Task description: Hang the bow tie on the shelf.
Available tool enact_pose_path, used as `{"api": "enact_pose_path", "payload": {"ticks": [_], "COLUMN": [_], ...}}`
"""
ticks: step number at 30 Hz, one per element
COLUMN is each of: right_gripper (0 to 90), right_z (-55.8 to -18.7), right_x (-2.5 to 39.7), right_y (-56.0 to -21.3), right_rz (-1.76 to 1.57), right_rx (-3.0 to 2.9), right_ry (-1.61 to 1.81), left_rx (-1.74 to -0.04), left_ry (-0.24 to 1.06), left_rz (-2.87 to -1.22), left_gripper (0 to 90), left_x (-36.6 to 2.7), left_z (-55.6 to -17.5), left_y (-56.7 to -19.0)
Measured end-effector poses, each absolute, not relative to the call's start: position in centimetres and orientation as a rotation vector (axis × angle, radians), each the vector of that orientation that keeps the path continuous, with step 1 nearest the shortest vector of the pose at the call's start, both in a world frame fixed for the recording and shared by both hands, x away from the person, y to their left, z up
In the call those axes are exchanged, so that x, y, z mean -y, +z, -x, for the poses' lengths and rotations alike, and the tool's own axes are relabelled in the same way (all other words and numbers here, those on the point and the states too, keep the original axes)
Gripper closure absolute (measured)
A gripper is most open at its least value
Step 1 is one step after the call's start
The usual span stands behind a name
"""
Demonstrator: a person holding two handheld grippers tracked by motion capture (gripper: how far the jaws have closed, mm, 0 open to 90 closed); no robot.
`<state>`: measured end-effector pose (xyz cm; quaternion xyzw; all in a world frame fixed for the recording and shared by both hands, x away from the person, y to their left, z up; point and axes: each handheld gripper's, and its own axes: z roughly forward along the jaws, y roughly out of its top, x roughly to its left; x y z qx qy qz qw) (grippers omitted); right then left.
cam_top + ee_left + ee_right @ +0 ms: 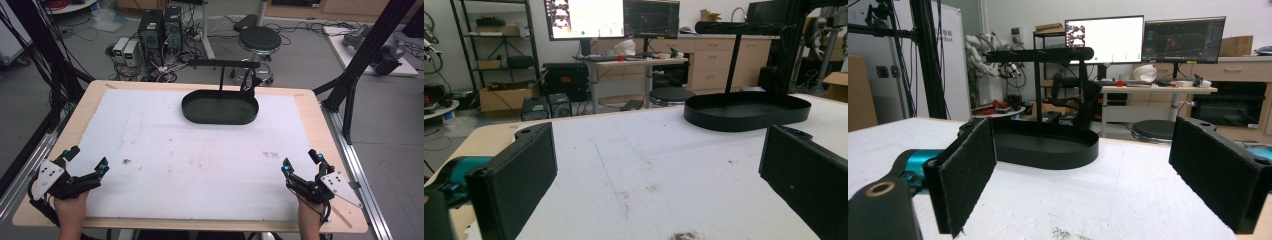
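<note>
A black oval tray point(220, 116) with an upright post and a horizontal bar point(223, 63) on top stands at the far middle of the white mat point(190, 160). My left gripper point(89, 158) rests low at the near left corner of the table, open, nothing between its jaws. My right gripper point(302, 161) sits at the near right, also open and empty. In the left gripper view the black oval tray point(748, 117) lies ahead to the right; in the right gripper view the black oval tray point(1048, 149) is ahead, left of centre.
The mat carries a few dark smudges point(126, 161). Wooden table edge point(90, 95) borders the mat. Beyond the table stand a black stool point(259, 40), computer towers point(160, 27) and black frame struts point(360, 55). Desks with monitors point(1103, 39) stand farther back.
</note>
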<state>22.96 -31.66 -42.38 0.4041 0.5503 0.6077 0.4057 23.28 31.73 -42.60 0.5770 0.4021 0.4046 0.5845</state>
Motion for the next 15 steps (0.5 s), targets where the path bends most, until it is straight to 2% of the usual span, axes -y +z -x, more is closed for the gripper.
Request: {"api": "enact_pose_path", "payload": {"ticks": [15], "right_gripper": [10.9], "right_z": [-22.94], "right_x": [31.65], "right_y": [-42.28], "right_rz": [-1.008], "right_rx": [-1.396], "right_ry": [1.515], "left_rx": [-0.939], "left_ry": [0.944], "left_rz": [-1.354], "left_gripper": [2.5], "left_x": [-31.73], "left_z": [-23.31], "left_y": [-42.68]}}
